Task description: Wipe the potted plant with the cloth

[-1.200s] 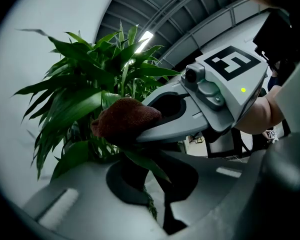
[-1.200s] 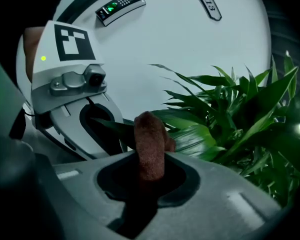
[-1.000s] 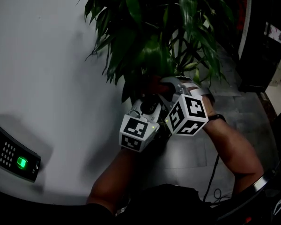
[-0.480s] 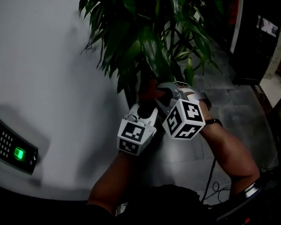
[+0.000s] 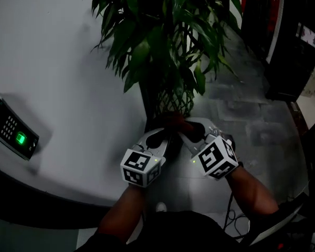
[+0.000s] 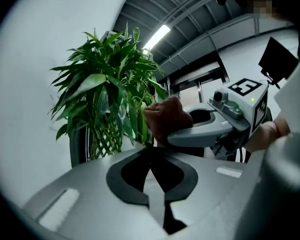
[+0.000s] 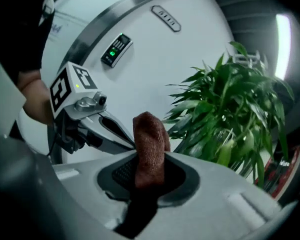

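Right gripper is clamping the cloth. Its jaws are closed on the lower end, so a rolled brown wad is sticking out past the tips, probably to put soft fabric and not the hard jaw against the leaves. Left gripper is sitting with its jaws fully together and nothing visible between them. It is likely waiting as a spare hand to steady or back up a leaf, since it has no cloth of its own. Both grippers are hanging side by side, tips nearly meeting, low in front of the plant, about level with the braided stems and under most of the foliage. The cloth is sitting just beside the lowest leaves. Whether it is touching one is unclear, because the dark stems are hiding the contact point. The pot itself is not showing in any view. The plant is standing close against the white curved wall, so the open side facing the person looks like the only easy approach. The wiping stroke looks not yet under way.
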